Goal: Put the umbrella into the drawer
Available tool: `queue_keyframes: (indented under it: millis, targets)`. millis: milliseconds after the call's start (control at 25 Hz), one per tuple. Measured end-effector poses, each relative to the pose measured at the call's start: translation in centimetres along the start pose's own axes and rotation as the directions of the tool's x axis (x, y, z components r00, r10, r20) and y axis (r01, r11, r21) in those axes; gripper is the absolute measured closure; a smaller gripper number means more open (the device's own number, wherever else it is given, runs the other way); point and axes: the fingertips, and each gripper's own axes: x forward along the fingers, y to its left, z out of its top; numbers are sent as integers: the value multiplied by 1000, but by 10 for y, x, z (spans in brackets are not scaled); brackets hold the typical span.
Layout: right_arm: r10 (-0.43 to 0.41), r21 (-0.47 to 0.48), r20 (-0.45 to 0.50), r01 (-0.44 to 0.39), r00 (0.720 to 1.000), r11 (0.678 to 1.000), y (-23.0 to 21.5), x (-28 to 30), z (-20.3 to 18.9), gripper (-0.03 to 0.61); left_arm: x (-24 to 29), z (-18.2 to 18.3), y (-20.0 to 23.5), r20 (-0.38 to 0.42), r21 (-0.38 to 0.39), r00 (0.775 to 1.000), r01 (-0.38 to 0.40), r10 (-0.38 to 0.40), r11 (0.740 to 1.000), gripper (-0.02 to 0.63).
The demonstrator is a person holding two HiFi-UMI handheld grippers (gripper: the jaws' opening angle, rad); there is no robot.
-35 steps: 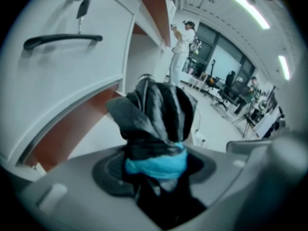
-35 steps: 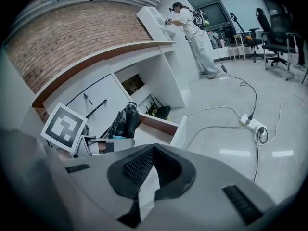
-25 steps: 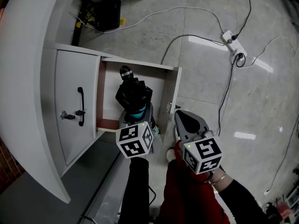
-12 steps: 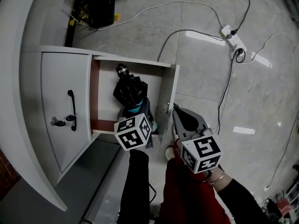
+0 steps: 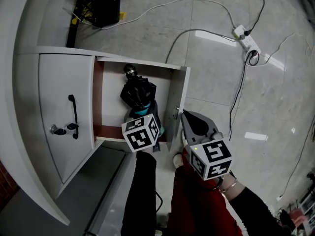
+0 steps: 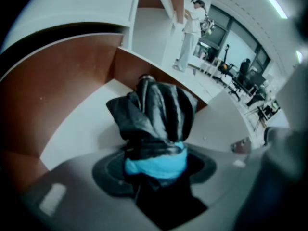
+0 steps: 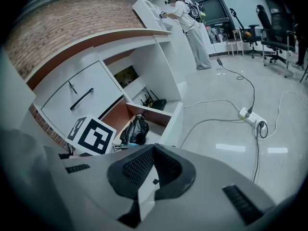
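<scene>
The drawer (image 5: 178,95) stands open, and the umbrella (image 5: 138,93) is inside it, tip toward the back wall. The left gripper (image 6: 159,170) has its fingers pinching the umbrella's near end. I'd lower it flat, clear of both side walls, then release. The right gripper (image 7: 153,150) has its fingers pressed together, empty.

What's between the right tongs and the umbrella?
The drawer's white wall stands between the right tongs and the umbrella, which sits inside the drawer. The head view shows this.
</scene>
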Motion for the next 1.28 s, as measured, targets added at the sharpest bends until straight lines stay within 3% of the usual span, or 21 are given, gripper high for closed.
queue_keyframes:
  millis: [720,960,1280]
  targets:
    - [-6,-11,-46,6,999,1000,7,5,-10,577,22,-14,10,-105,-31,994,-27,23,999,339]
    - [-10,-9,-45,9,999,1000,7,4,-12,577,31,-22,11,-149,-8,988,-49,48,999,331]
    - [-10,-4,-43,10,999,1000,8,2,-11,577,31,-22,9,-160,-6,985,-64,62,998,327]
